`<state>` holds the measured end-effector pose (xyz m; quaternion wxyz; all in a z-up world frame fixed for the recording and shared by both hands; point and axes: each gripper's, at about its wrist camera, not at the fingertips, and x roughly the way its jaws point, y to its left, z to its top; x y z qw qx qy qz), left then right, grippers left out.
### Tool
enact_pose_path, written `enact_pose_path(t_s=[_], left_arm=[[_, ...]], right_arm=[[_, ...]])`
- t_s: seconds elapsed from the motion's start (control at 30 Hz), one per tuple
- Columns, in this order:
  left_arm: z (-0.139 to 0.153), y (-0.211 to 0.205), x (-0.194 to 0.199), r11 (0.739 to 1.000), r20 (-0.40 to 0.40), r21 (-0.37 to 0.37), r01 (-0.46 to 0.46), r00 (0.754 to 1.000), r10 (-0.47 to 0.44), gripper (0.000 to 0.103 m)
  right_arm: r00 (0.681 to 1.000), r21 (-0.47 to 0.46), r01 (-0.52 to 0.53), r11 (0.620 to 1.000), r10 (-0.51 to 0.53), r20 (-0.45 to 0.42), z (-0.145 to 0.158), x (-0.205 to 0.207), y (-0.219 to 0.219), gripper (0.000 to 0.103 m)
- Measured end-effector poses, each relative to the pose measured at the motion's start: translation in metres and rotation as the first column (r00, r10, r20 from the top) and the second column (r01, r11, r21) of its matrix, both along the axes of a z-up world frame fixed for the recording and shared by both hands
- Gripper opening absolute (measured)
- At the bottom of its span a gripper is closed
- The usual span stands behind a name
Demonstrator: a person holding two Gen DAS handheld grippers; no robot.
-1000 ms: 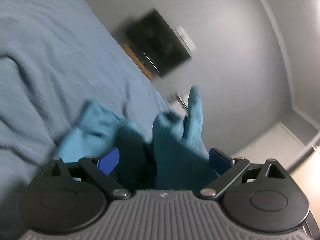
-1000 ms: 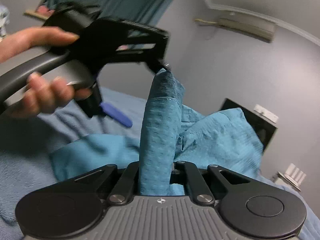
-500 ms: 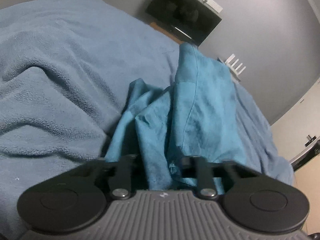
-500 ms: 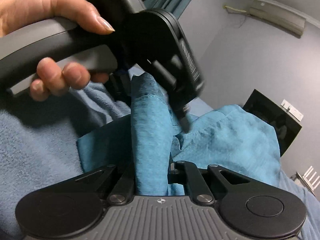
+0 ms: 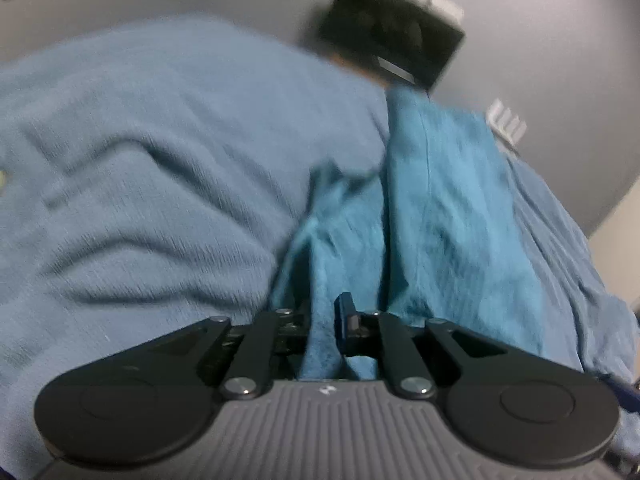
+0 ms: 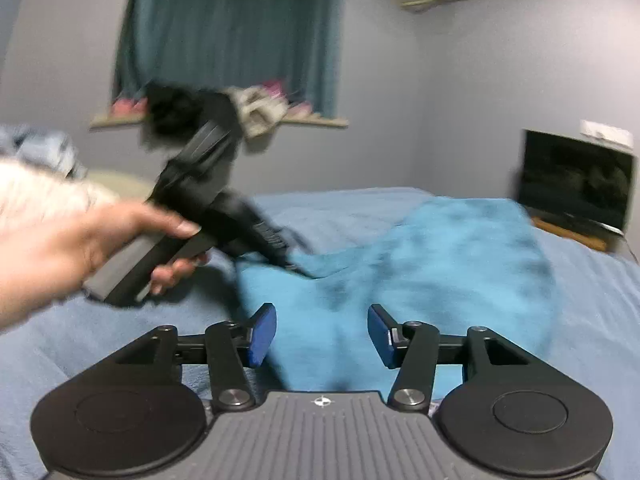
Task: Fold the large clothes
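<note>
The left hand-held gripper [image 5: 325,330] is clamped on a fold of the teal garment [image 5: 444,216]. The right hand-held gripper [image 6: 322,334] stands wide apart, holding nothing, above the garment, which lies spread on the bed [image 6: 592,280] covered by a blue blanket [image 5: 140,168].

Under me is a bed [image 6: 592,292] covered by a pale blue fleece blanket [image 5: 160,184], rumpled into soft ridges and folds on my left side. Directly on the blanket lies a teal garment [image 6: 420,272], spread broadly across the middle of the bed in my right wrist view. In my left wrist view the same garment [image 5: 440,216] is bunched into long creases, with one edge rising off the blanket toward my left jaws. The motion blur keeps me from telling its seams or exact outline.
</note>
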<state>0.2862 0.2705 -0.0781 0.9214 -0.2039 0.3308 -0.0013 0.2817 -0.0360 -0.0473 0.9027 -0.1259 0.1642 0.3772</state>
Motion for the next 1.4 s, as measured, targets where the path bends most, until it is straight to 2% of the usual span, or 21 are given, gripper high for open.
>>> enact_pose_path(t_s=[0.03,0.07,0.1,0.13,0.2,0.23,0.33,0.4,0.47,0.5,0.57,0.63,0.73,0.83,1.0,1.17,1.23,1.3,1.37,1.4], left_arm=[[0.009,-0.001,-0.006,0.998,0.046,0.048,-0.045,0.998,0.043,0.009],[0.02,-0.006,-0.012,0.99,0.1,0.112,-0.088,0.992,0.077,0.015],[0.031,-0.013,-0.019,0.982,0.154,0.156,-0.108,0.985,0.084,0.025],[0.04,-0.02,-0.023,0.981,0.198,0.167,-0.102,0.978,0.068,0.031],[0.053,-0.037,-0.027,0.99,0.251,0.137,-0.037,0.968,0.002,0.059],[0.054,-0.049,-0.026,0.993,0.26,0.118,0.014,0.965,-0.045,0.062],[0.042,-0.086,-0.011,0.979,0.226,0.132,0.156,0.957,-0.183,0.063],[0.024,-0.107,0.0,0.955,0.162,0.2,0.22,0.954,-0.253,0.063],[0.006,-0.12,0.015,0.924,0.044,0.296,0.241,0.963,-0.265,0.063],[-0.002,-0.122,0.02,0.915,0.002,0.315,0.253,0.964,-0.268,0.063],[-0.012,-0.117,0.024,0.913,-0.062,0.305,0.271,0.962,-0.264,0.062],[-0.012,-0.113,0.026,0.913,-0.091,0.293,0.282,0.959,-0.267,0.062],[-0.009,-0.109,0.029,0.91,-0.119,0.309,0.276,0.961,-0.251,0.062],[-0.008,-0.102,0.029,0.921,-0.132,0.273,0.276,0.96,-0.249,0.062],[-0.007,-0.1,0.037,0.92,-0.136,0.276,0.277,0.959,-0.248,0.062],[0.003,-0.098,0.025,0.926,-0.135,0.274,0.259,0.964,-0.23,0.062],[0.005,-0.099,0.023,0.928,-0.135,0.27,0.257,0.964,-0.228,0.062],[0.007,-0.1,0.02,0.927,-0.137,0.269,0.261,0.963,-0.231,0.062],[0.007,-0.101,0.018,0.926,-0.137,0.267,0.265,0.962,-0.236,0.062],[0.007,-0.101,0.018,0.927,-0.137,0.265,0.266,0.962,-0.237,0.062]], right_arm=[[0.999,-0.006,0.053,0.999,-0.053,0.008,0.004,-0.001,-0.01,0.054],[0.993,-0.025,0.119,0.993,-0.118,0.028,0.009,-0.006,-0.022,0.054],[0.984,-0.04,0.173,0.984,-0.171,0.048,0.009,-0.001,-0.028,0.053],[0.972,-0.05,0.23,0.972,-0.227,0.058,0.009,0.007,-0.034,0.054],[0.952,-0.053,0.305,0.951,-0.302,0.047,0.007,0.028,-0.042,0.05],[0.944,-0.046,0.329,0.943,-0.326,0.057,0.006,0.038,-0.045,0.05],[0.924,-0.058,0.378,0.924,-0.372,0.087,0.002,0.067,-0.044,0.049],[0.919,-0.062,0.389,0.919,-0.382,0.102,-0.006,0.092,-0.04,0.048],[0.923,-0.071,0.38,0.922,-0.374,0.092,-0.014,0.113,-0.034,0.046],[0.927,-0.082,0.373,0.924,-0.367,0.081,-0.019,0.127,-0.03,0.045],[0.932,-0.099,0.362,0.927,-0.356,0.075,-0.03,0.153,-0.02,0.044],[0.932,-0.116,0.359,0.926,-0.35,0.092,-0.038,0.18,-0.013,0.044],[0.928,-0.117,0.369,0.922,-0.361,0.091,-0.05,0.223,-0.005,0.044],[0.917,-0.101,0.397,0.912,-0.39,0.081,-0.058,0.266,0.004,0.044],[0.92,-0.215,0.388,0.896,-0.363,0.147,-0.075,0.328,0.036,0.044],[0.917,-0.348,0.398,0.849,-0.366,0.157,-0.087,0.368,0.069,0.044],[0.912,-0.371,0.409,0.834,-0.383,0.146,-0.087,0.381,0.08,0.047],[0.903,-0.353,0.427,0.832,-0.411,0.123,-0.082,0.397,0.088,0.048],[0.889,-0.262,0.458,0.85,-0.447,0.103,-0.066,0.404,0.084,0.047],[0.876,-0.23,0.481,0.846,-0.472,0.096,-0.061,0.407,0.08,0.045]])
